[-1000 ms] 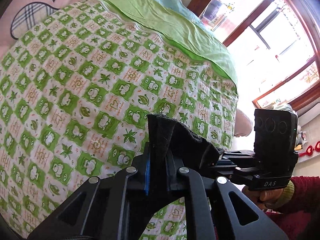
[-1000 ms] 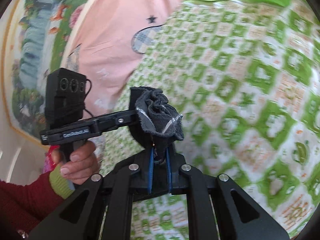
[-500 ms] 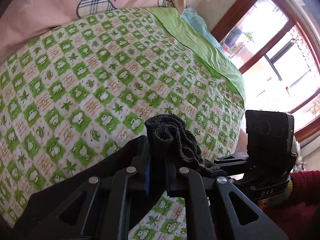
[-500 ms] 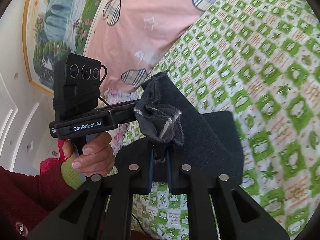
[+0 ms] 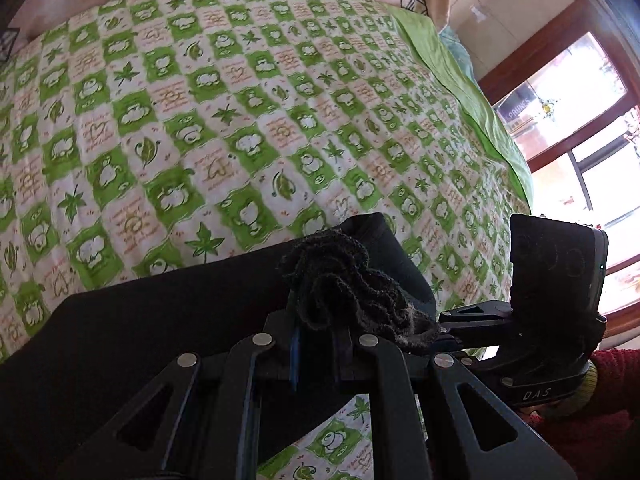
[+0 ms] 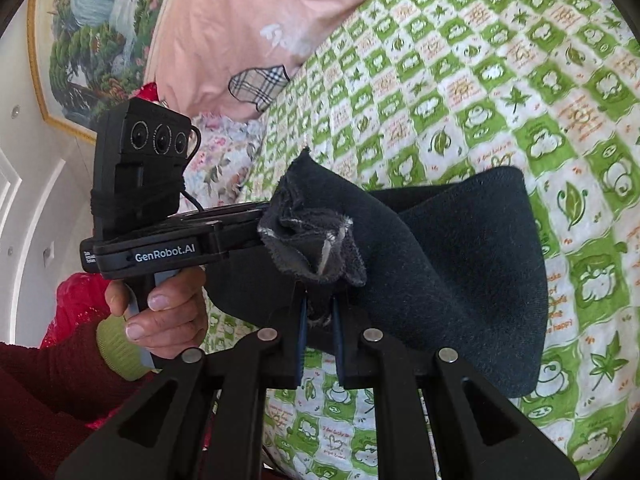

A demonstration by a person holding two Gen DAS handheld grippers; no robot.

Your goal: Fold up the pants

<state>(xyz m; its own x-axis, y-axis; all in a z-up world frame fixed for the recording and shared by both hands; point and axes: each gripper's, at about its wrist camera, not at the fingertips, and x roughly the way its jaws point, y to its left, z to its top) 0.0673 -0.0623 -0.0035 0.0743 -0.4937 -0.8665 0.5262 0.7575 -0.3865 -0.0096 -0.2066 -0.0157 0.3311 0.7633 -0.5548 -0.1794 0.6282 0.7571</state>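
Nearest the left wrist camera, the left gripper (image 5: 316,354) has its jaws pressed together on a bunched edge of the black pants (image 5: 160,320), whose dark cloth spreads out to the left across the bed (image 5: 240,120). Nearest the right wrist camera, the right gripper (image 6: 318,328) likewise pinches a crumpled fold of the pants (image 6: 460,272), with the fabric draping away to the right in a broad loose band that lies on the bedcover (image 6: 500,80). The two grippers sit close side by side, each visible in the other's view, and a hand (image 6: 160,312) in a dark red sleeve (image 6: 52,380) with a green cuff grips the left gripper's handle. Beyond the pants, the green and white checked bedcover printed with leaves and cartoon figures stretches away. Further off lies a pink quilt (image 6: 248,12) with plaid patches, then a framed landscape painting (image 6: 88,32) on the wall, and a wood-framed window (image 5: 580,128) on the other side
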